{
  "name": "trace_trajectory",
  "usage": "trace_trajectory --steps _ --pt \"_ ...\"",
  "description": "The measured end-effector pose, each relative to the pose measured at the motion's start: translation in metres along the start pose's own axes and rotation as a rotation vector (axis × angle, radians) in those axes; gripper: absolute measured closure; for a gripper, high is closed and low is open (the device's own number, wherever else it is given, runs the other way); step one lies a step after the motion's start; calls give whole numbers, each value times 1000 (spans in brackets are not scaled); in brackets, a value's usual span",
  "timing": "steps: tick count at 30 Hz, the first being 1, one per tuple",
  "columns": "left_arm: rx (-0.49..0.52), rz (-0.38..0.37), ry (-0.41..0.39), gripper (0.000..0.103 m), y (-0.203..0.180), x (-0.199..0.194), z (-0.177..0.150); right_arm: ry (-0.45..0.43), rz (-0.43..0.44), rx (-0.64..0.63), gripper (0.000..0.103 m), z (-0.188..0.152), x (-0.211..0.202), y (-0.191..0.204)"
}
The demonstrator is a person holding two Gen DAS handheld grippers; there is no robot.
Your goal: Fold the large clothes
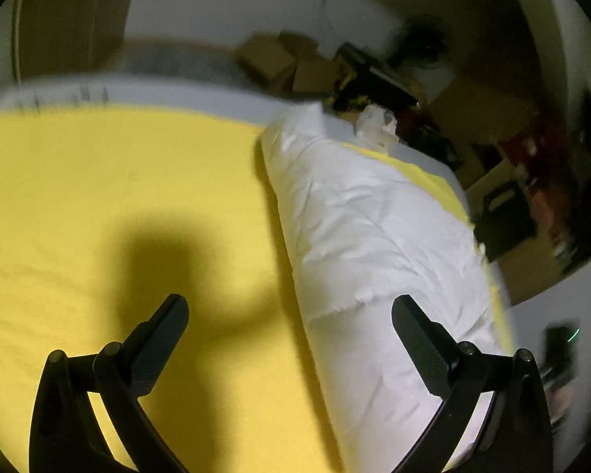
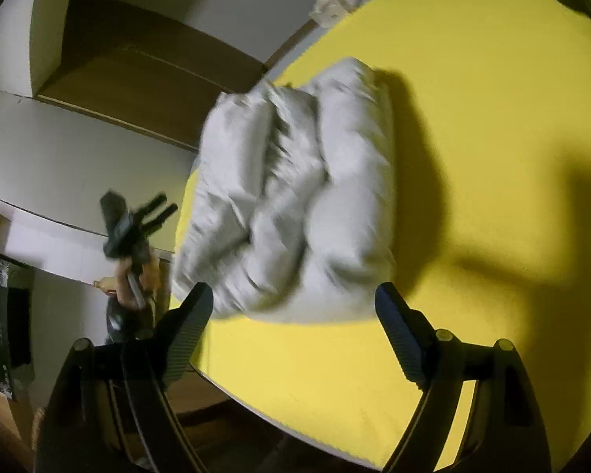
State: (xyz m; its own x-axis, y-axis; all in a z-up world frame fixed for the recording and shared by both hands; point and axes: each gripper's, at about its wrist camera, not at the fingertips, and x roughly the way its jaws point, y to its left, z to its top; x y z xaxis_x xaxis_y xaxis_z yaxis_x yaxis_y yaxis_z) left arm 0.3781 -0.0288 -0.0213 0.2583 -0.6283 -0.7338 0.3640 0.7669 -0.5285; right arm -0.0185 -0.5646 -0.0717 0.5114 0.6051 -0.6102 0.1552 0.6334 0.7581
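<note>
— Yellow sheeting [image 1: 98,197] covers the whole bed in front of you, with white walls and brown cardboard boxes [image 1: 279,59] beyond its far edge. Where's your garment?

— Your white padded garment [image 1: 366,236] lies on the yellow sheet in a long, wrinkled bundle. From your right wrist it shows as a thick folded stack near the bed's edge, puffy ridges running lengthwise.

— And your left gripper [image 1: 291,323]?

— Its jaws are spread wide with nothing between the pads. One finger sits over the bare yellow sheet, the other over the white fabric; whether that finger touches the cloth, you cannot tell through the blur. From your right wrist the same tool shows off the bed's edge, gripped by your hand [image 2: 132,276].

— Your right gripper [image 2: 295,307]?

— Spread too, pads clear of the cloth. The near end of the bundle lies just ahead of its fingertips, not pinched.

— Anything else on the bed?

— A crumpled pale wad [image 1: 376,126] at the far edge, beyond the garment.
</note>
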Motion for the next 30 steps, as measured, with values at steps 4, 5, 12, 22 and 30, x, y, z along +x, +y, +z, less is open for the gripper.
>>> trace_trajectory --steps 4,5,12,22,30 --pt "-200 -137 116 1 33 31 4 -9 38 46 18 -19 2 -18" --pt "-226 -168 124 1 34 34 0 -20 53 46 18 -23 -2 -19" --pt "27 -116 -43 1 -49 -9 -28 -151 94 -172 17 3 -5 74" --pt "289 66 -206 0 -159 -48 -98 106 -377 -290 6 84 162 130" --pt "216 234 -203 1 -90 -35 -62 -19 -115 -151 9 53 73 63"
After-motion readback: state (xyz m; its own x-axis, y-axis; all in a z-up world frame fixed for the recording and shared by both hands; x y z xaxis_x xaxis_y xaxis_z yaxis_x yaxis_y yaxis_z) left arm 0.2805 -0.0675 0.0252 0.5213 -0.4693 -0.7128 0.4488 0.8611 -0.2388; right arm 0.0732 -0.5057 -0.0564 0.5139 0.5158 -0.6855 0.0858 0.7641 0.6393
